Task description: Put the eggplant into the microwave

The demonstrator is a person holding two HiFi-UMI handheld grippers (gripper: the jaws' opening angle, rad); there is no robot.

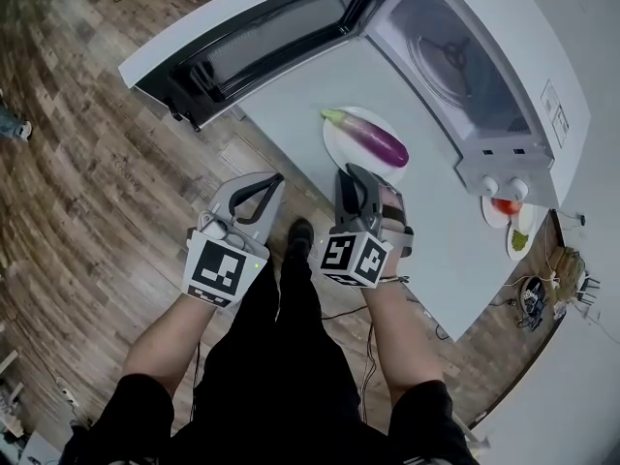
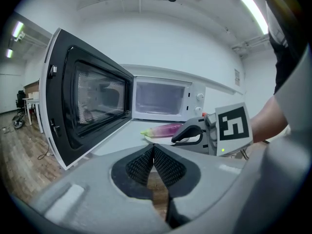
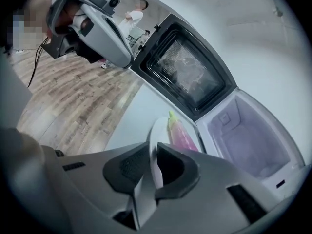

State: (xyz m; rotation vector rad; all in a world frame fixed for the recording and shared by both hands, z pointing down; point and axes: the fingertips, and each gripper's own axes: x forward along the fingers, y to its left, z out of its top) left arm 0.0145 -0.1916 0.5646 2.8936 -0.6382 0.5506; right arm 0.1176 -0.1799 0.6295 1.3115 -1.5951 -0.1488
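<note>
A person stands at a white table, a gripper in each hand, seen from above.

Nearest, the left gripper hangs over the wood floor just short of the table edge. Its fingers are pressed together with nothing between them. It seems to be parked out of the way, since the job in hand looks to need only one gripper.

Just beside it, the right gripper reaches over the table edge. Its fingers pinch the near rim of a white plate, and the thin rim runs up between the two pads. The plate appears to sit on the table.

The eggplant, purple with a green stem, lies across that plate, touching nothing else. Its stem end points toward the door. It is still outside the microwave, a short way in front of the opening. Gripping the plate and not the eggplant itself is probably a choice to carry both in together. That would spare a smooth, rounded vegetable from slipping or bruising.

Beyond the plate, the microwave door is swung fully open to the left, leaving a clear path. The cavity is empty, with the turntable showing inside.

Farthest, at the right end of the table, a second plate holds red and green food, well apart from the action.
</note>
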